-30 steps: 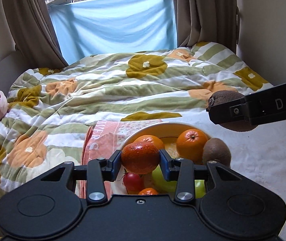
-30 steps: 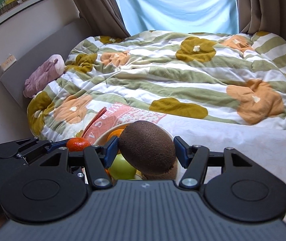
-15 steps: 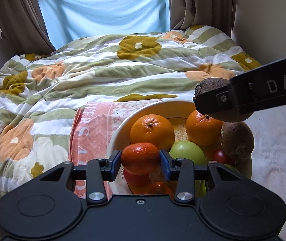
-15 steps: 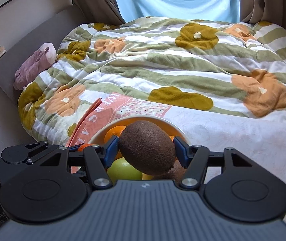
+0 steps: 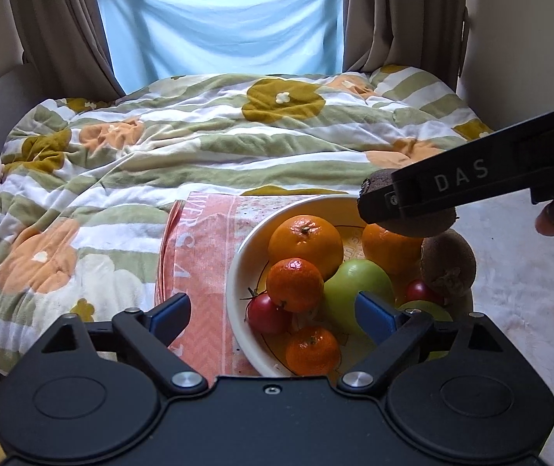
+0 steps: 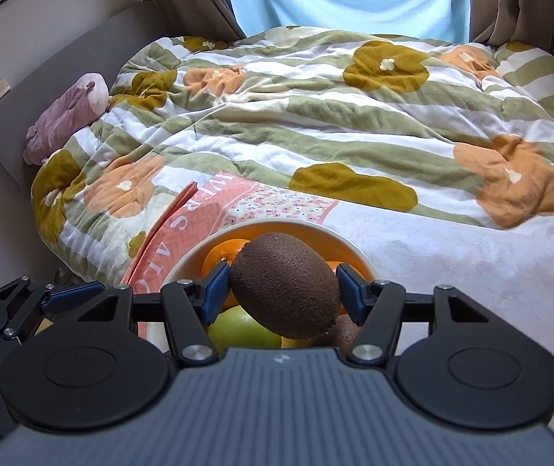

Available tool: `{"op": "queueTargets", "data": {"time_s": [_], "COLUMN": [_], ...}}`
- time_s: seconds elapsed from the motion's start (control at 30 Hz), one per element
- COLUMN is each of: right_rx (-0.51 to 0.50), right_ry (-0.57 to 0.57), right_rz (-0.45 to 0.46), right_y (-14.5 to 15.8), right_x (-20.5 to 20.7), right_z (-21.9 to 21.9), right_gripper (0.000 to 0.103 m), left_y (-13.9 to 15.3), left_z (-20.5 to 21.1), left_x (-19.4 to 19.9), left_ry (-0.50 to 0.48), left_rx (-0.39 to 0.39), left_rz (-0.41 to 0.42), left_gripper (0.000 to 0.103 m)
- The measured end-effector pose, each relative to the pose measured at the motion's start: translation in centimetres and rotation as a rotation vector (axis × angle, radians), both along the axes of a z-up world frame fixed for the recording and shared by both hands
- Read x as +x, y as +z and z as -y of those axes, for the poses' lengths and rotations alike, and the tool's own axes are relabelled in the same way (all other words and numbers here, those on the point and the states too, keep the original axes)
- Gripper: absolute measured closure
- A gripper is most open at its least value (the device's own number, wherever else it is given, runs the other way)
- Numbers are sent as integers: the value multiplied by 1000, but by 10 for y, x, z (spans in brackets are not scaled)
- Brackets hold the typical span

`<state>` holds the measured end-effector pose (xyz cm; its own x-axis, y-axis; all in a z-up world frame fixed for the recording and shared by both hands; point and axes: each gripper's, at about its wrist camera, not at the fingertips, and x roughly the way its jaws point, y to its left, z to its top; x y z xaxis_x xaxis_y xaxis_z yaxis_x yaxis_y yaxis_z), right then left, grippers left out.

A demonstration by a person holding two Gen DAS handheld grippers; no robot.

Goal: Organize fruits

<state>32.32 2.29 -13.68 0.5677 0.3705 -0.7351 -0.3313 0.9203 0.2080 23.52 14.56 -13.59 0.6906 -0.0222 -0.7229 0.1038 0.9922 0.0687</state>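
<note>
Fruits lying in white bowl (image 5: 238, 272) on pink towel (image 5: 199, 248) on bed: oranges, small mandarin (image 5: 294, 284), green apple (image 5: 358, 287), kiwi at rim (image 5: 447, 268).
Left gripper (image 5: 273, 312) hanging above bowl, jaws spread wide, gripping nothing.
Right gripper (image 6: 282, 289) clenching brown kiwi (image 6: 286, 285), hovering over bowl.

White bowl (image 5: 238, 272) holds two oranges, two mandarins (image 5: 294, 284), green apples (image 5: 358, 291), cherry tomatoes, one kiwi (image 5: 448, 262) at right rim. Second brown kiwi (image 6: 285, 284) is clamped above the bowl.
</note>
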Motion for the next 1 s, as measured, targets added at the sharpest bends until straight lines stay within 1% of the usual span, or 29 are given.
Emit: {"op": "queueTargets", "data": {"time_s": [0.3,0.33,0.4,0.43,0.57,0.67,0.77,0.9,1.0], "right_rx": [-4,8,9,15,22,14,22,18,24], "right_ry": [-7,-10,-9,-5,-8,-17,-23,-22,-23], "right_rz": [-4,1,19,24,53,48,63,99,130], "right_y": [-8,-8,-5,-4,-3,-3,3,23,45], "right_x": [3,2,1,0,-5,-8,-14,-32,-51], "right_z": [-9,-8,-8,-8,-6,-5,-3,5,19], "right_gripper": [27,25,3,0,0,0,0,0,0], "left_y": [2,2,2,2,-1,-1,3,19,37], "left_z": [-5,-6,-8,-9,-11,-10,-8,-3,4], "left_x": [-3,-3,-3,-3,-4,-6,-10,-20,-34], "left_ry": [12,15,17,17,7,-2,-13,-12,-9], "left_rx": [-8,-9,-17,-18,-9,-9,0,13,11], "left_rz": [11,12,14,14,7,3,13,48,89], "left_gripper": [9,9,9,9,9,9,9,9,9]}}
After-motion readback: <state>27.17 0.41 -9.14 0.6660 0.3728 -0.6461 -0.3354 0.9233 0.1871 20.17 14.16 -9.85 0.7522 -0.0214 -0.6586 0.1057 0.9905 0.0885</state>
